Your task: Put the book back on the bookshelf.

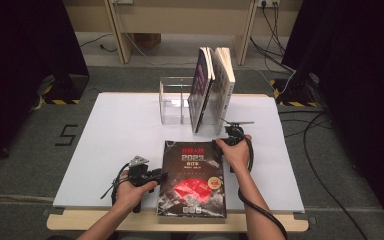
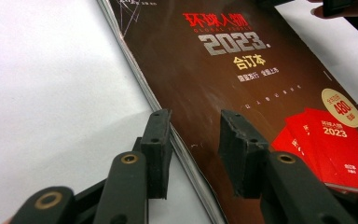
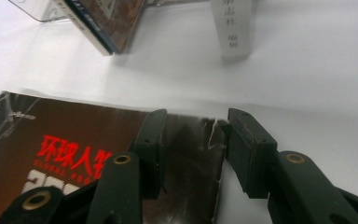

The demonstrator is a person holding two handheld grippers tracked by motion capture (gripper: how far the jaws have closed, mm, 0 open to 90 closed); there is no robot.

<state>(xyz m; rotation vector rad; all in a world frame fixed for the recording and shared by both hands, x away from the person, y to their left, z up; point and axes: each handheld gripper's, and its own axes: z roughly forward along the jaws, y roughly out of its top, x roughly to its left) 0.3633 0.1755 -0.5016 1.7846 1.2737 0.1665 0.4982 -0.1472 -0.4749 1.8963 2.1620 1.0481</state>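
A white table top (image 1: 125, 130) is seen from above, with wide bare room to the left of a clear rack (image 1: 176, 102) at its far middle, in which two books (image 1: 212, 85) are leaned upright. A dark-covered magazine (image 1: 192, 180) is laid flat at the near edge, its lower end reaching the board's lip. It is approached from both sides: the left gripper (image 2: 193, 135) is set with its jaws parted astride the magazine's long left edge, nothing yet clamped, and the right gripper (image 3: 193, 135) is likewise spread open across the torn upper right corner. The step in hand is judged to be a two-handed pickup, probably toward the rack. Both jaws would next need to be closed on the thin edges, and the cover could be creased.
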